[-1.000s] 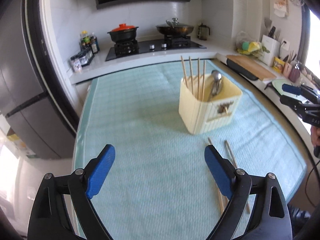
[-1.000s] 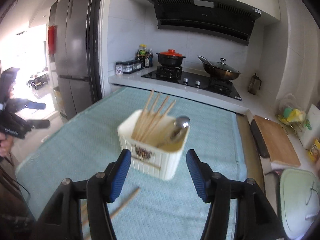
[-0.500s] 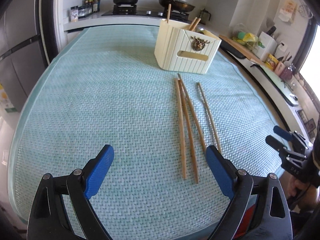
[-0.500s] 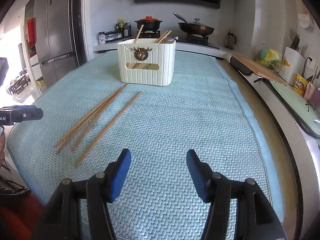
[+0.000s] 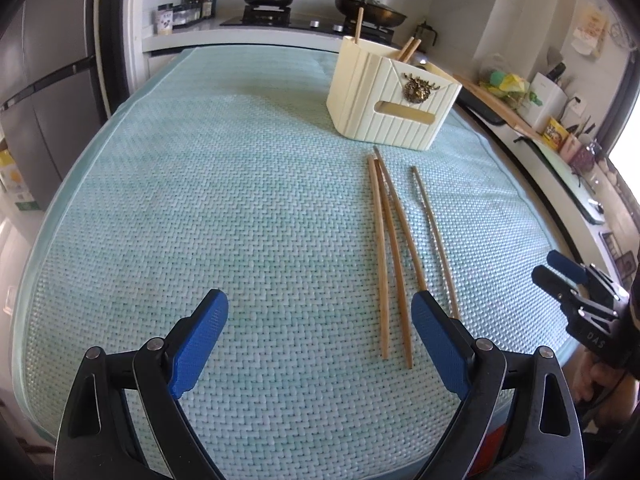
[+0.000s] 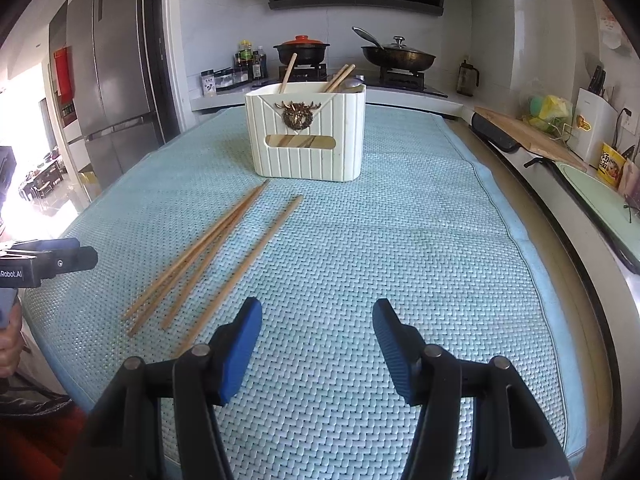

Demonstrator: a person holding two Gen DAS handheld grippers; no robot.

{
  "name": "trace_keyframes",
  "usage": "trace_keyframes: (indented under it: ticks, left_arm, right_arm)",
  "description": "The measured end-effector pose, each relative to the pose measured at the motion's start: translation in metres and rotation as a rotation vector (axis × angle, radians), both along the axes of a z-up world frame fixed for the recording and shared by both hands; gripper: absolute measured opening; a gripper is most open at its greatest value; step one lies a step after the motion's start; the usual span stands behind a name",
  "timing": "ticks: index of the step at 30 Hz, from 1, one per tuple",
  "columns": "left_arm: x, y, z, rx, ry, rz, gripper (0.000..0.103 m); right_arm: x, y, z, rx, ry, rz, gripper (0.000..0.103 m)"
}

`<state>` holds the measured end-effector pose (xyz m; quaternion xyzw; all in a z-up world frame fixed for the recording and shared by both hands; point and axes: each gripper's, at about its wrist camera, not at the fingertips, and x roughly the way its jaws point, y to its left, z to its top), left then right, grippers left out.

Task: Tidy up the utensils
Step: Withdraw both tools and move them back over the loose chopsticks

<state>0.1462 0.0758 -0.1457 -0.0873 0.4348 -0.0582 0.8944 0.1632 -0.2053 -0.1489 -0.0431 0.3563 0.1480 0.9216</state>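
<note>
Left claw (image 5: 318, 334) wide and empty, right claw (image 6: 316, 334) wide and empty, four chopsticks (image 5: 394, 256) loose on desk mat (image 5: 240, 208), near cream utensil holder (image 5: 394, 110)

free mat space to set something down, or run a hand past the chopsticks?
Bare mat left of the loose chopsticks, out to the mat's edge, and right of them in the right wrist view. Crowded: chopsticks running up to the cream holder.
</note>
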Motion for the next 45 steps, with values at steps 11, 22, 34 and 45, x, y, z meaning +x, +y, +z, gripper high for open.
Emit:
trace_keyframes:
  ticks: [11, 22, 34, 45]
  left_arm:
    - [0.028, -0.012, -0.011, 0.032, 0.014, -0.042, 0.094]
    - [0.035, -0.005, -0.017, 0.026, 0.029, -0.023, 0.094]
    - [0.046, -0.014, -0.011, 0.087, 0.008, -0.039, 0.094]
    - [0.083, -0.016, -0.012, 0.078, 0.019, -0.083, 0.094]
  right_arm:
    - [0.003, 0.002, 0.001, -0.005, 0.002, -0.009, 0.059]
    - [0.011, 0.013, -0.005, -0.005, 0.03, 0.019, 0.059]
    - [0.016, 0.017, -0.005, -0.003, 0.037, 0.025, 0.059]
    - [0.025, 0.019, -0.006, 0.001, 0.049, 0.024, 0.059]
